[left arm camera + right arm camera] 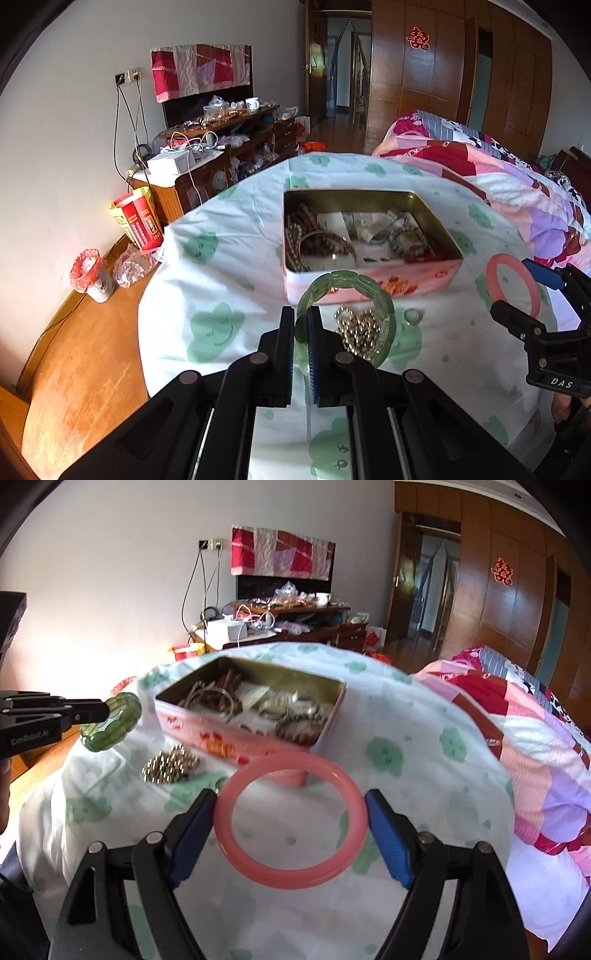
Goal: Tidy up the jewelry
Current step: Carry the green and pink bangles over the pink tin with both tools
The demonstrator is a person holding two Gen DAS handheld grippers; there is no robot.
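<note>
My left tongs [303, 325] clamp the green bracelet [347, 317]; my right tongs [291, 812] grip the pink bangle [290, 819] across its width. Both are above the cloth [424, 716], near the tin [255, 705].

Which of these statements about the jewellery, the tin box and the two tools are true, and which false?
1. The left tool grips a green segmented bracelet. True.
2. The right tool holds a blue plastic ring. False: it holds a smooth pink bangle across its width.
3. The open rectangular tin box is empty. False: beaded bracelets and other pieces lie in it.
4. A heap of small gold-coloured beads lies on the cloud-print cloth, outside the box. True.
</note>
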